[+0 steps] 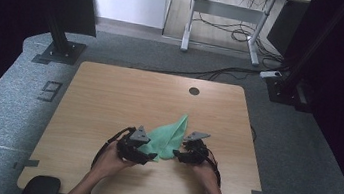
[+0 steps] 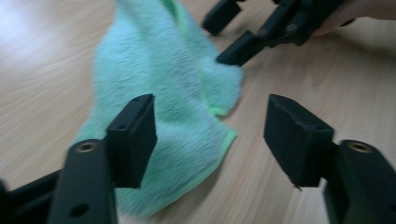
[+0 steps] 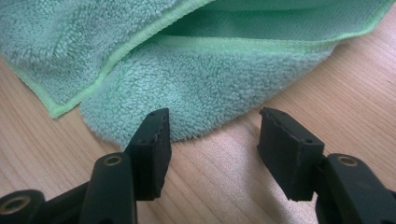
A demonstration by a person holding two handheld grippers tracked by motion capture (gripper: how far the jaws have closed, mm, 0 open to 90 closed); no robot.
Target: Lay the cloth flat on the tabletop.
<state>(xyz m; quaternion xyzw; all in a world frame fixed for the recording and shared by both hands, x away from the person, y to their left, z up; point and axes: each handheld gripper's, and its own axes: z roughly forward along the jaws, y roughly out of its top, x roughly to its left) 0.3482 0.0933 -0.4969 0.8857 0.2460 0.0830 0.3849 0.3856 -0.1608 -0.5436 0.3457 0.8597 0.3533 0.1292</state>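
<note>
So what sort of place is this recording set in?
Probably a lab or office workspace set up for recording: a bare wooden table on grey carpet, black rig posts bolted at its corners, and a desk frame with loose cables behind.

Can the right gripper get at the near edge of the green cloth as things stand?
Probably yes. The right gripper has its jaws open and empty just short of the green cloth, with bare wooden table between them. The left gripper sits on the cloth's other side.

Left hand-held gripper jaws apart; right hand-held gripper jaws apart, low.
</note>
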